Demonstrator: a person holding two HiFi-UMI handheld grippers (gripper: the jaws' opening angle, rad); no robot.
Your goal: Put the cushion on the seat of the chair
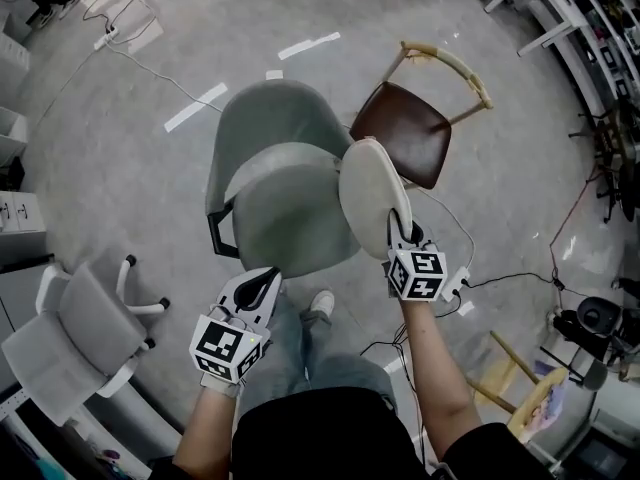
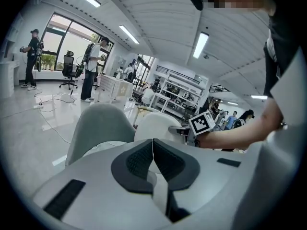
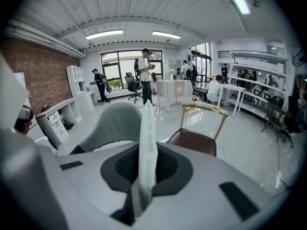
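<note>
left gripper (image 1: 262, 286), jaws pressed together on nothing, hangs just in front of the grey chair (image 1: 270, 118). right gripper (image 1: 403, 233) pinches the pale cushion (image 1: 370, 193) by its edge, held upright over that chair's right side, beside a brown chair (image 1: 405, 133).

Matt cream cloth cushion (image 1: 372, 196), matt grey fabric chair (image 1: 290, 208), glossy brown seat (image 1: 402, 133), shiny smooth floor (image 1: 120, 168).

Brown-seated chair (image 1: 402, 133): wooden frame, curved pale back rail.
Tape strips (image 1: 195, 106): white, on the floor (image 1: 120, 168) left of the brown-seated chair.
Office chair (image 1: 75, 338): pale grey, well down-left of it.
Power strip (image 1: 105, 38): white, far up-left of it.
Black cable (image 1: 510, 279): down-right of it.
</note>
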